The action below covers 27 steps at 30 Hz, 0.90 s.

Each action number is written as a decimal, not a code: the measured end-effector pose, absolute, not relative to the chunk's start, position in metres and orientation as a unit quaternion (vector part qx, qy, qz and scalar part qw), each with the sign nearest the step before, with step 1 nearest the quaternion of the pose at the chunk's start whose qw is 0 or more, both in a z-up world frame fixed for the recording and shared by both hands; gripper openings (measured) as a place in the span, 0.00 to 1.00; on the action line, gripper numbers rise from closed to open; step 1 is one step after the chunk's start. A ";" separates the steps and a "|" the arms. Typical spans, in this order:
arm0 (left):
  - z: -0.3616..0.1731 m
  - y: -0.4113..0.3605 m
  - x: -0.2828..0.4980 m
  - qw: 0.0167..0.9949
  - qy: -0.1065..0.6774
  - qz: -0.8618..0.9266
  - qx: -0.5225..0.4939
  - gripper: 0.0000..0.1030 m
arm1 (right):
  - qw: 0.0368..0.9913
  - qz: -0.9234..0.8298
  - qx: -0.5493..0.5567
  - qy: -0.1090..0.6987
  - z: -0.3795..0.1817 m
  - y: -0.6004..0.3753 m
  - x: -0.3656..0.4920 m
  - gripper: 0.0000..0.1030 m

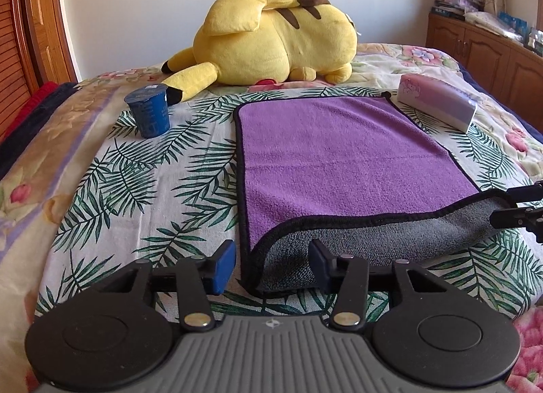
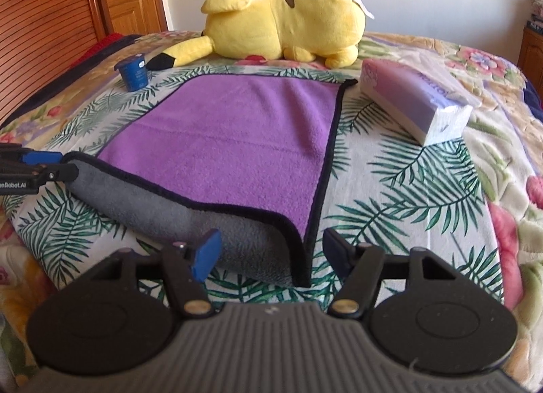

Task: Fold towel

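Observation:
A purple towel (image 1: 339, 152) with black trim and a grey underside lies flat on the bed; it also shows in the right wrist view (image 2: 230, 142). Its near edge is rolled up, showing the grey side (image 1: 390, 240). My left gripper (image 1: 275, 265) is open, its fingers on either side of the near left corner. My right gripper (image 2: 271, 254) is open around the near right corner (image 2: 295, 267). Each gripper shows at the edge of the other's view, at the towel's far end (image 1: 519, 206) (image 2: 40, 169).
A big yellow plush toy (image 1: 271, 40) lies behind the towel. A blue cup (image 1: 149, 111) stands at the left, a tissue pack (image 1: 441, 101) at the right. A wooden wardrobe (image 2: 51, 19) is left of the bed, a cabinet (image 1: 492, 50) at the right.

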<state>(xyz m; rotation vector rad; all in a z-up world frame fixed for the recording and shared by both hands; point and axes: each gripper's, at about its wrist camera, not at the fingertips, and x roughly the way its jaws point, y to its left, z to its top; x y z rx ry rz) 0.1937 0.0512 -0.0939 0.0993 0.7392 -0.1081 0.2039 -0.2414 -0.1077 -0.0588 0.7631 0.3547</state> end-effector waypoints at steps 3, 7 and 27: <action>-0.099 0.054 0.197 0.927 0.369 -0.049 0.038 0.27 | 0.908 0.177 -0.024 0.378 -0.110 -0.242 0.205 0.63; -0.102 0.057 0.199 0.924 0.377 -0.054 0.029 0.16 | 0.902 0.182 -0.020 0.391 -0.113 -0.241 0.205 0.57; -0.102 0.054 0.193 0.929 0.364 -0.060 0.030 0.00 | 0.903 0.190 -0.033 0.384 -0.108 -0.242 0.204 0.11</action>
